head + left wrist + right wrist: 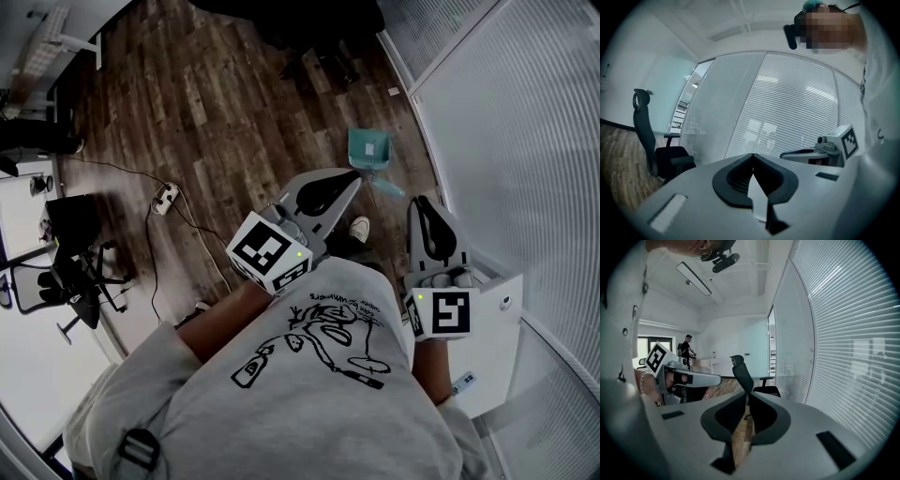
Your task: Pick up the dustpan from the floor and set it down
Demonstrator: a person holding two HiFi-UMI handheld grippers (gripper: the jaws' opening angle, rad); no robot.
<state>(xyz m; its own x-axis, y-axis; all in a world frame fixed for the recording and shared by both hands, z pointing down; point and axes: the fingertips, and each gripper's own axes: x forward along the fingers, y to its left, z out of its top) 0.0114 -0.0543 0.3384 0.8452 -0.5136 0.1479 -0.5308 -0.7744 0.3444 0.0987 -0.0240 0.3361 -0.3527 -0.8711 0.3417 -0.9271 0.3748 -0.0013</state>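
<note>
Where the matte black pads of the left gripper [752,158] curved in to meet at their tips, the jaws stood together with nothing between them, only a thin slit lower down showing the pale slatted blinds [787,108] beyond; the right gripper [746,397] was likewise closed and empty, its tips touching and a sliver of wood floor [740,437] showing through the gap beneath them; both had smooth grey shells, broad and rounded, and each carried a white cube printed with black square markers; in the head view the two were held out side by side in front of the person's grey printed shirt [319,394], apart from one another and touching nothing; the dustpan [368,150], teal plastic with a squarish scoop and a pale patch on its pan, lay on the dark plank floor ahead of the grippers, close by the glass wall [506,141] and well apart from both, its handle angled back towards the person; a pale shoe [359,228] showed just below the left gripper; a white cabinet top [487,347] stood beside the right gripper; farther off to the left lay a white power strip [166,198] with its trailing cable, and a black office chair [70,281] stood near the edge.
</note>
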